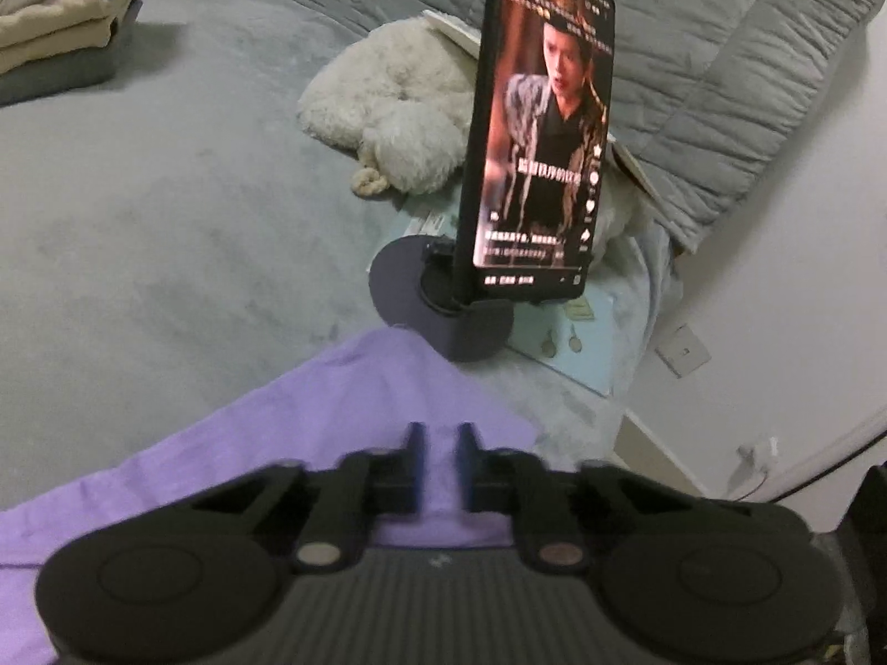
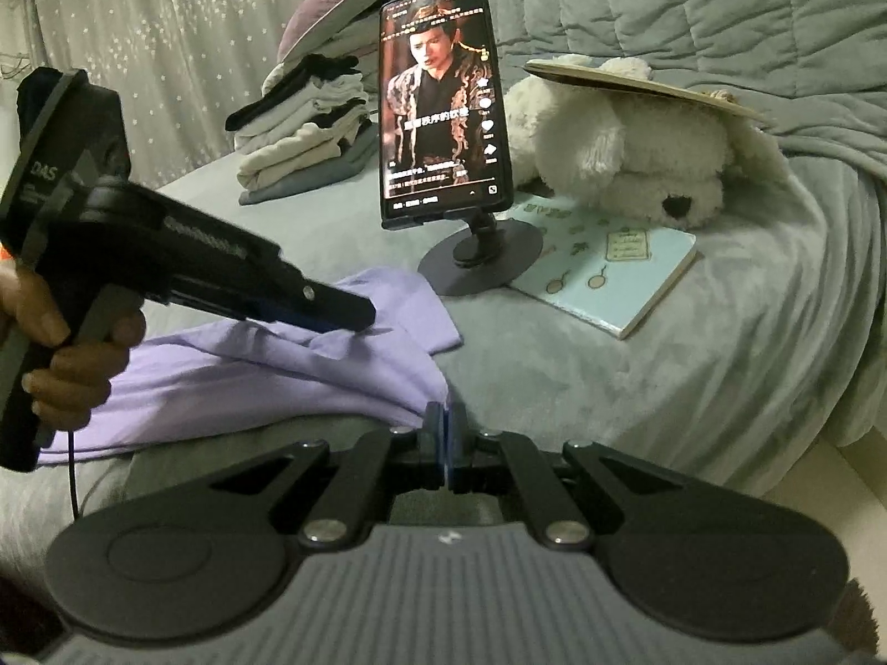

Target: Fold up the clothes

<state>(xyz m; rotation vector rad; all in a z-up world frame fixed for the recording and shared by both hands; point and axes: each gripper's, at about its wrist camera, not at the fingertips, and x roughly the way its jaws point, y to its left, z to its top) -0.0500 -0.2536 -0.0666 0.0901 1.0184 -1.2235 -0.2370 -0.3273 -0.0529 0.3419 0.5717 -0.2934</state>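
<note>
Left to right on the bed [image 2: 720,366]: folded stack [image 2: 310,133], left gripper [image 2: 355,317] with jaws slightly apart over the purple shirt [image 2: 266,371], right gripper [image 2: 446,432] clamped on its edge, phone [image 2: 441,111] on stand, plush dog [image 2: 626,149] atop a book [image 2: 615,271].

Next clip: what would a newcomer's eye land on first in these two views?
The lit phone, upright on a round stand mid-bed with a video playing, draws the eye first. Behind it lies a white plush dog with a book resting on its back, its head on a pale blue booklet. In front, a lavender garment is spread on the grey bed, with the right hand-held gripper shut on its edge.
</note>
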